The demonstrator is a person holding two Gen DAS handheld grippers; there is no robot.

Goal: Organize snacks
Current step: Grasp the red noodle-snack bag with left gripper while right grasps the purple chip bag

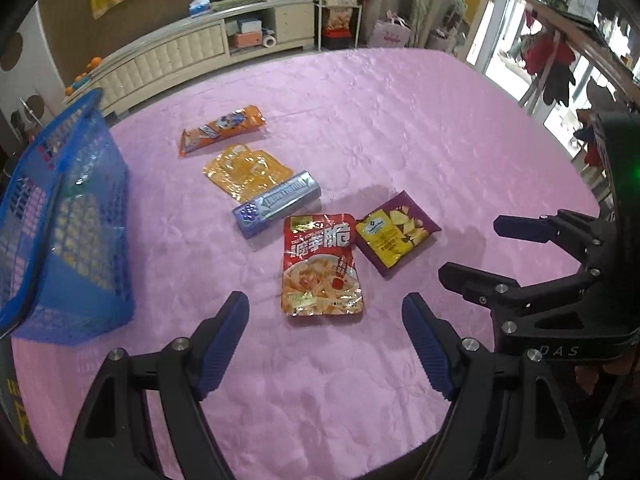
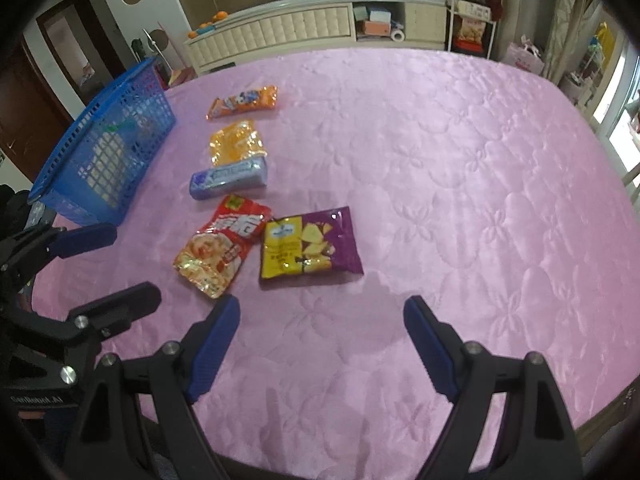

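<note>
Several snack packs lie in a row on the pink tablecloth [image 1: 400, 128]. A red noodle-snack pouch [image 1: 320, 264] [image 2: 222, 248] lies nearest. Beside it is a purple and yellow chip bag [image 1: 396, 234] [image 2: 308, 244]. Behind are a silver-blue stick pack [image 1: 278, 204] [image 2: 230, 178], a clear orange pouch [image 1: 246, 170] [image 2: 237, 142] and an orange wrapper [image 1: 222, 130] [image 2: 244, 102]. A blue mesh basket [image 1: 68, 216] [image 2: 108, 148] stands at the left. My left gripper [image 1: 326, 308] is open, just short of the red pouch. My right gripper [image 2: 322, 310] is open, just short of the chip bag.
The right gripper also shows in the left wrist view [image 1: 472, 248], and the left gripper in the right wrist view [image 2: 128, 264]. A cream cabinet [image 2: 320, 24] stands beyond the table's far edge. Windows and a clothes rack [image 1: 560, 64] are at the right.
</note>
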